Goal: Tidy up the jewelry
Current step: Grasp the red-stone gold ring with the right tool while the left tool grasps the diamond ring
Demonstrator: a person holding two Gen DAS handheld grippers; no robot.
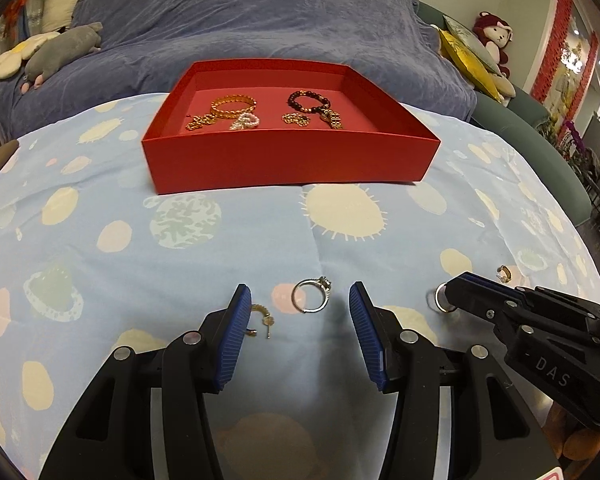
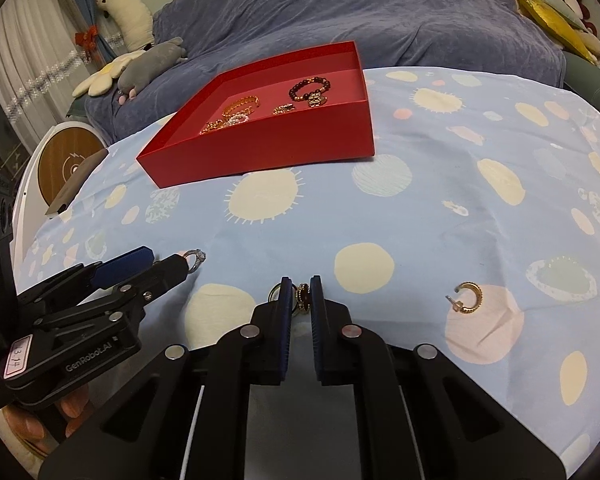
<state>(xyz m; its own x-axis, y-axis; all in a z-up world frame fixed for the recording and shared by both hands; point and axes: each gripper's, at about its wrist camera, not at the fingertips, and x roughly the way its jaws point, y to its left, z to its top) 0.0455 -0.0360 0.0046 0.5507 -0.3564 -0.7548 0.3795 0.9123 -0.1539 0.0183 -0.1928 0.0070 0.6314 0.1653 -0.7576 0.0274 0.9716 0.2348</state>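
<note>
Open red cardboard tray (image 1: 288,160) on a pale blue patterned cloth (image 1: 180,248), holding a gold bangle (image 1: 233,105), a dark beaded bracelet (image 1: 309,101) and smaller gold pieces. Left gripper (image 1: 300,300), jaws apart, hovers with a silver stone-set ring (image 1: 312,295) lying on the cloth between its blue pads, untouched; a gold hoop earring (image 1: 260,318) lies beside its left pad. Right gripper (image 2: 301,294), jaws closed, pinches a dark-faced gold ring (image 2: 302,300) at the cloth. A second gold hoop earring (image 2: 469,297) lies to its right.
</note>
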